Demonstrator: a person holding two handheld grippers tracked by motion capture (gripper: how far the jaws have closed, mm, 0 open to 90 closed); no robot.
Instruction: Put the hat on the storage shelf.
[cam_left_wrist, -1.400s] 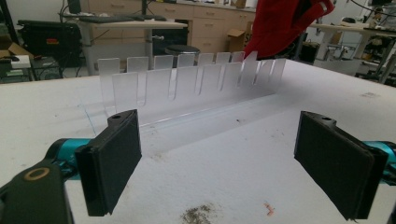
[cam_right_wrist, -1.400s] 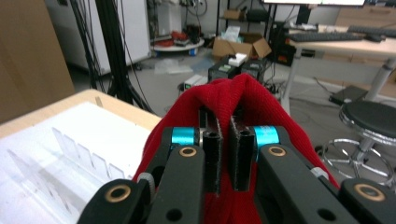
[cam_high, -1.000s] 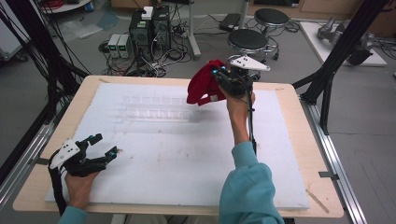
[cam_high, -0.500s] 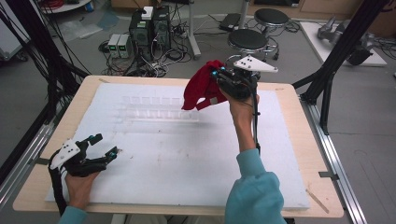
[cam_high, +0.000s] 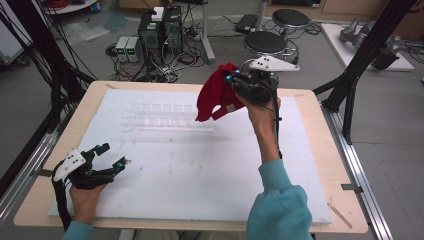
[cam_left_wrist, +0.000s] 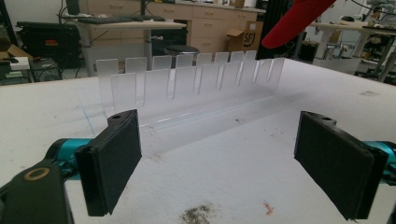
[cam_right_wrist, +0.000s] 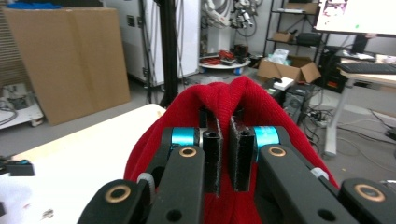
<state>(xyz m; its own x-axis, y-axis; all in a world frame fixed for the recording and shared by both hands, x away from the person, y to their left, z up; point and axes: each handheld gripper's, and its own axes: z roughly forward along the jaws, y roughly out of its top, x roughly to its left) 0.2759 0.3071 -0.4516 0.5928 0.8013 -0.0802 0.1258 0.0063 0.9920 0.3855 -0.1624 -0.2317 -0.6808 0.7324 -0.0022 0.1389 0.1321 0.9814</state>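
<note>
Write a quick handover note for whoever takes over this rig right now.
Right tool: shut on the red cloth, held in the air above the far right end of the clear rack.
Left tool: open, holding nothing, low over the near left of the white mat, aimed at the rack.
Done: cloth picked up.
Left: judging by its position, the cloth probably goes on or by the rack; it is not yet set down.

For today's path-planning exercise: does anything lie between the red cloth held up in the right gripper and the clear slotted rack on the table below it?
Nothing visible. The red cloth, clamped in the right gripper, hangs above the rack's right end, open air between.
</note>
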